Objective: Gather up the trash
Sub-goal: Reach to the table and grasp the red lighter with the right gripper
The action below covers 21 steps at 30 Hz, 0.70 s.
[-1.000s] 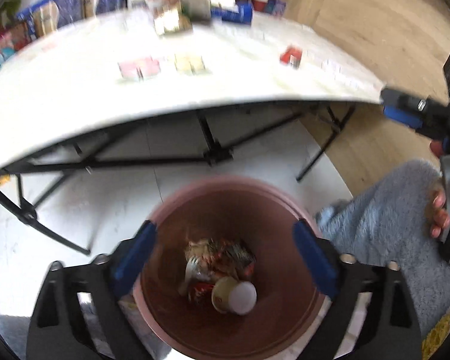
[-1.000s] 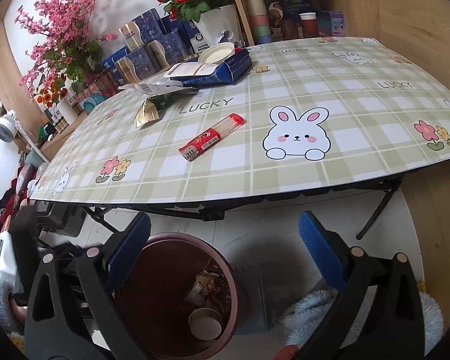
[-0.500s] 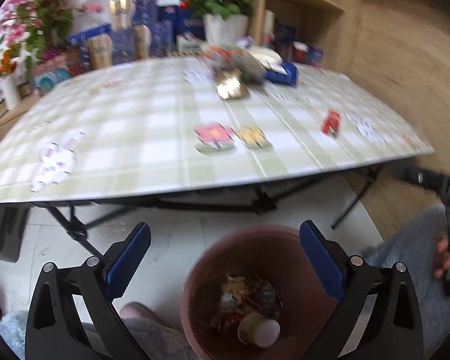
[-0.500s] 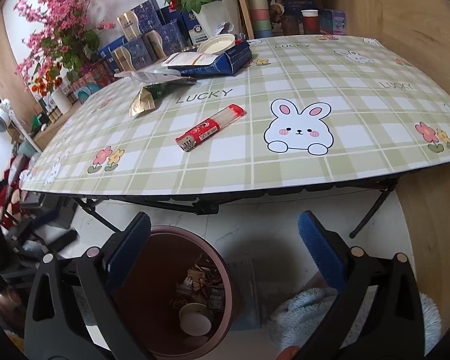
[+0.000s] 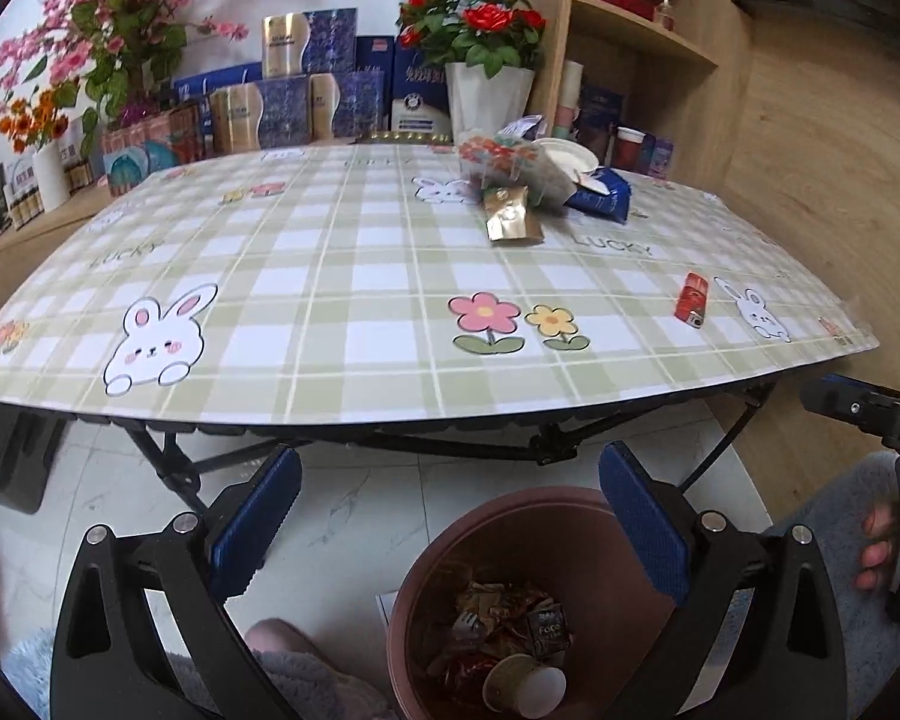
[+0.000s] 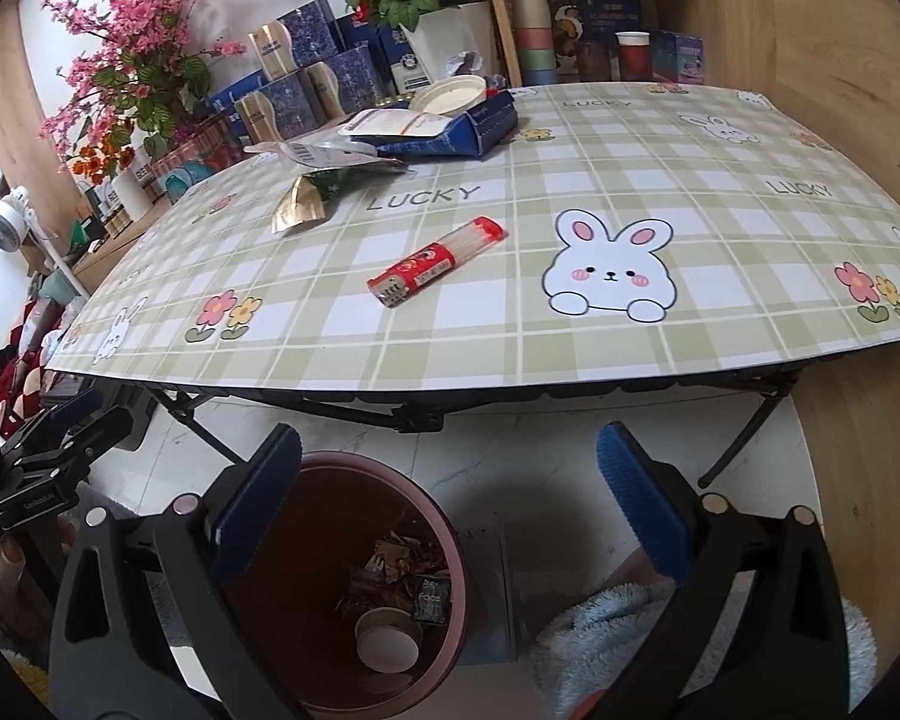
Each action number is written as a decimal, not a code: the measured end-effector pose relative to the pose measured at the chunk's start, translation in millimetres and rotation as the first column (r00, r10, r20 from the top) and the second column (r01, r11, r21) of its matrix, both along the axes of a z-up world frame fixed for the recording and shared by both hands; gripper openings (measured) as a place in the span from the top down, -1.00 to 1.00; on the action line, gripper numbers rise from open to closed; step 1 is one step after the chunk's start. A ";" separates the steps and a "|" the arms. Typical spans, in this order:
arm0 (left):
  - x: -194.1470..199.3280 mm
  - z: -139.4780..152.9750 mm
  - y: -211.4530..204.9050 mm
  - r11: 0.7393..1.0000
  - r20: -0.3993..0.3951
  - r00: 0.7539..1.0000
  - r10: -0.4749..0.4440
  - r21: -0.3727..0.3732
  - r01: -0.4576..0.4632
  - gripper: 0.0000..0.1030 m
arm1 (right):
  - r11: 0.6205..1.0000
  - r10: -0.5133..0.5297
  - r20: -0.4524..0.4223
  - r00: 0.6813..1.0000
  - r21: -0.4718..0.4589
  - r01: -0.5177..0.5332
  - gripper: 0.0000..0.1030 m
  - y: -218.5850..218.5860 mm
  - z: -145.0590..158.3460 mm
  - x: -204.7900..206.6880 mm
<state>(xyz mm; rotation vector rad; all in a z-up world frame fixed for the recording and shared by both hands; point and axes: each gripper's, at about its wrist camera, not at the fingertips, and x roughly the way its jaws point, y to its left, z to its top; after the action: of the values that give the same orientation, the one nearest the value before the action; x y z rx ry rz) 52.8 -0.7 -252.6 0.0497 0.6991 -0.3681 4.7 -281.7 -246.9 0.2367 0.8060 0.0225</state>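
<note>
The red toothpick tube (image 6: 437, 261) lies on its side on the worktop (image 6: 690, 192), near the front edge, just left of a printed rabbit and well apart from the other litter. Its long axis runs diagonally, the perforated cap end pointing toward the near left and the red cap toward the far right. It looks like a light, stiff plastic cylinder, smooth enough to roll or slip, so a grip across its middle, squarely over the short axis, seems the safest hold.

Farther back, a crumpled gold wrapper (image 6: 300, 204) and a blue packet (image 6: 450, 126) with a white lid (image 6: 450, 93) on it sit in a heap; these look soft and light and would crush under the pads.

On the floor below the front edge stands the brown bin (image 6: 354, 588), holding wrappers and a paper cup (image 6: 387, 642).

The right tool (image 6: 450, 492) hangs above the bin and floor, jaws spread wide and holding nothing. The left tool (image 5: 450, 510) is likewise wide apart and bare, over the bin's rim.
</note>
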 end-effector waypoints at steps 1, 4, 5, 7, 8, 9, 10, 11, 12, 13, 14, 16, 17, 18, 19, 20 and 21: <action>-1.1 2.0 -0.3 1.000 0.018 1.000 0.002 0.003 -0.002 -0.88 | 1.000 0.002 -0.001 1.000 -0.001 -0.002 -0.89 0.7 0.4 0.2; -2.4 5.7 -0.8 1.000 0.048 0.999 0.006 0.006 -0.006 -0.88 | 0.999 -0.007 0.003 1.000 -0.037 0.007 -0.89 3.8 4.2 -1.0; -2.1 6.3 -0.4 1.000 0.049 0.999 0.006 0.002 -0.006 -0.88 | 0.999 -0.009 0.002 1.000 -0.041 0.009 -0.89 4.2 5.1 -1.0; -1.6 7.3 1.1 1.000 0.048 0.999 0.008 -0.004 -0.008 -0.88 | 0.999 -0.014 -0.006 1.000 -0.043 0.014 -0.89 3.2 7.1 -0.7; -0.8 7.9 1.3 1.000 0.041 0.999 0.005 -0.005 -0.005 -0.89 | 0.999 -0.019 -0.008 1.000 -0.043 0.018 -0.89 2.3 7.7 -1.2; 0.1 8.3 1.7 1.000 0.036 0.999 0.002 -0.006 -0.002 -0.89 | 0.999 -0.027 -0.014 1.000 -0.040 0.026 -0.89 0.5 8.3 -0.8; 0.2 8.9 1.9 1.000 0.036 0.999 0.004 -0.003 -0.004 -0.89 | 0.999 -0.037 -0.026 0.999 -0.040 0.036 -0.89 -1.1 8.0 0.0; -0.3 10.2 1.7 1.000 0.047 0.999 0.013 0.010 -0.014 -0.88 | 0.998 -0.043 -0.036 0.998 -0.041 0.042 -0.89 -2.1 7.4 0.9; -0.2 11.1 1.7 1.000 0.053 0.998 0.016 0.017 -0.017 -0.89 | 0.998 -0.050 -0.050 0.997 -0.035 0.049 -0.89 -3.7 6.7 2.0; -0.1 12.0 1.4 1.000 0.058 0.998 0.015 0.024 -0.017 -0.89 | 0.998 -0.056 -0.060 0.997 -0.029 0.054 -0.89 -5.3 6.1 2.8; 0.0 12.5 1.4 0.999 0.060 0.998 0.017 0.030 -0.019 -0.89 | 0.998 -0.061 -0.065 0.996 -0.027 0.059 -0.89 -6.4 5.9 3.1; 0.9 12.5 1.1 0.999 0.061 0.998 0.023 0.042 -0.026 -0.88 | 0.997 -0.070 -0.074 0.995 -0.031 0.068 -0.89 -8.0 6.6 4.3; 1.5 12.5 0.9 0.998 0.062 0.998 0.027 0.050 -0.030 -0.88 | 0.997 -0.069 -0.081 0.994 -0.033 0.067 -0.89 -8.1 7.0 5.9; 2.3 12.4 1.4 0.998 0.061 0.998 0.030 0.054 -0.033 -0.88 | 0.997 -0.065 -0.088 0.994 -0.034 0.062 -0.89 -7.9 7.2 7.7; 3.5 12.1 2.1 0.998 0.057 0.998 0.030 0.050 -0.033 -0.88 | 0.998 -0.061 -0.093 0.994 -0.039 0.058 -0.89 -7.6 7.5 9.1; 5.2 11.5 3.1 0.999 0.046 0.999 0.027 0.038 -0.029 -0.88 | 0.997 -0.058 -0.098 0.993 -0.049 0.053 -0.89 -6.7 7.6 11.0; 5.8 11.2 4.4 0.999 0.039 0.999 0.025 0.028 -0.026 -0.88 | 0.997 -0.053 -0.102 0.993 -0.061 0.047 -0.89 -5.7 8.6 13.9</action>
<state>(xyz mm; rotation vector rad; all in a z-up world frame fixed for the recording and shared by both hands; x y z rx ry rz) 58.7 3.7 -241.3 0.0750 0.6662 -0.3316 18.6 -287.4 -238.3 0.2043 0.9027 -0.0608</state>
